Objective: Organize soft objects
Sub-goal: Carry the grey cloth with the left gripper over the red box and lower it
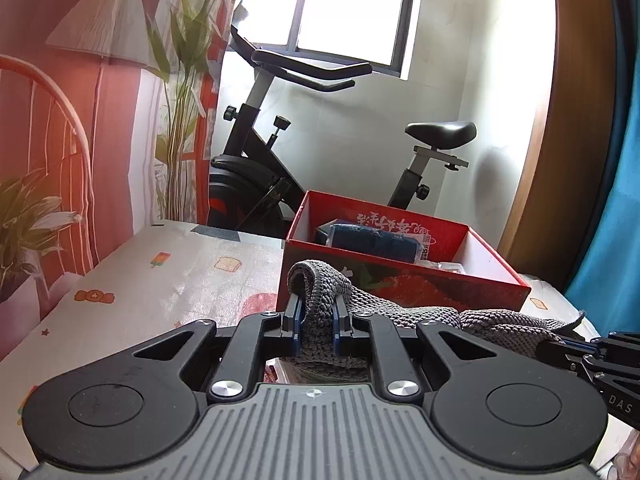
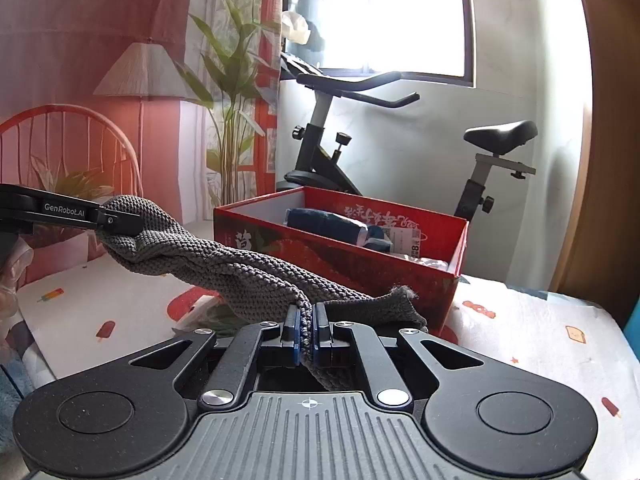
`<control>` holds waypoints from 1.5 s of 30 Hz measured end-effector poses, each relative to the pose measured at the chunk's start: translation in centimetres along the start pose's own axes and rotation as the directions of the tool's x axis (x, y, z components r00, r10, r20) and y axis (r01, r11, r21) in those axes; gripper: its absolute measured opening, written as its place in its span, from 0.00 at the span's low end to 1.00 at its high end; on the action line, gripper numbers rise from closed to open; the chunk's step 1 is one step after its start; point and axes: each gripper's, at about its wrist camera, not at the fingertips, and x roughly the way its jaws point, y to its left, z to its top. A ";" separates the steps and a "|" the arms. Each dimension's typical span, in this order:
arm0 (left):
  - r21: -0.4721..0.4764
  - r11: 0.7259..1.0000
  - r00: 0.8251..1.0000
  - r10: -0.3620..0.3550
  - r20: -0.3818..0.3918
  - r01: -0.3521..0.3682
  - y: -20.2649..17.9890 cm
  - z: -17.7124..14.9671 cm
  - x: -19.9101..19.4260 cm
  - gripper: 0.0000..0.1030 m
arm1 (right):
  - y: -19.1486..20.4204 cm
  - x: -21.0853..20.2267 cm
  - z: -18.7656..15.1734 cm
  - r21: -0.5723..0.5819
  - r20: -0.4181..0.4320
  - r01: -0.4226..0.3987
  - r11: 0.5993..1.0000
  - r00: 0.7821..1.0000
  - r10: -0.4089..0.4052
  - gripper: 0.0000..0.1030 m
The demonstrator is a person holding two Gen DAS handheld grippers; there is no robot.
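Grey knitted cloth (image 2: 240, 276) held aloft between two grippers, just before the red box (image 2: 340, 248).

Left gripper (image 1: 316, 314) and right gripper (image 2: 306, 328) were clenched on opposite ends; even tension was advised, so the sagging middle would clear the rim above the counter (image 2: 540, 332).

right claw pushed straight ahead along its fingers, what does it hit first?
Most likely the near wall of the red box, which sits directly ahead of the right claw beyond the grey knitted cloth it is shut on. Depth is unclear, but nothing else shows in between.
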 end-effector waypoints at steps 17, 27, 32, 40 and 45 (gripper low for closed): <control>0.003 1.000 0.998 -0.023 0.059 0.023 -0.6 3.4 1.6 0.15 | -2.3 2.2 4.1 -0.023 0.048 0.018 1.000 0.999 -0.017 0.05; -0.002 1.000 0.997 -0.029 0.072 0.029 -0.8 4.9 2.9 0.15 | -3.4 3.8 6.0 -0.037 0.062 0.027 0.999 0.998 -0.025 0.05; 0.001 1.000 0.997 -0.030 0.070 0.030 -0.9 5.7 4.1 0.15 | -4.1 4.7 6.7 -0.047 0.066 0.032 0.998 0.997 -0.029 0.05; 0.004 0.999 0.997 -0.034 0.064 0.034 -1.0 6.7 5.5 0.15 | -5.4 6.4 8.2 -0.060 0.075 0.044 0.997 0.996 -0.039 0.05; 0.013 0.999 0.998 -0.034 0.047 0.034 -1.4 7.7 7.0 0.15 | -6.5 7.7 9.2 -0.056 0.072 0.050 0.997 0.996 -0.045 0.05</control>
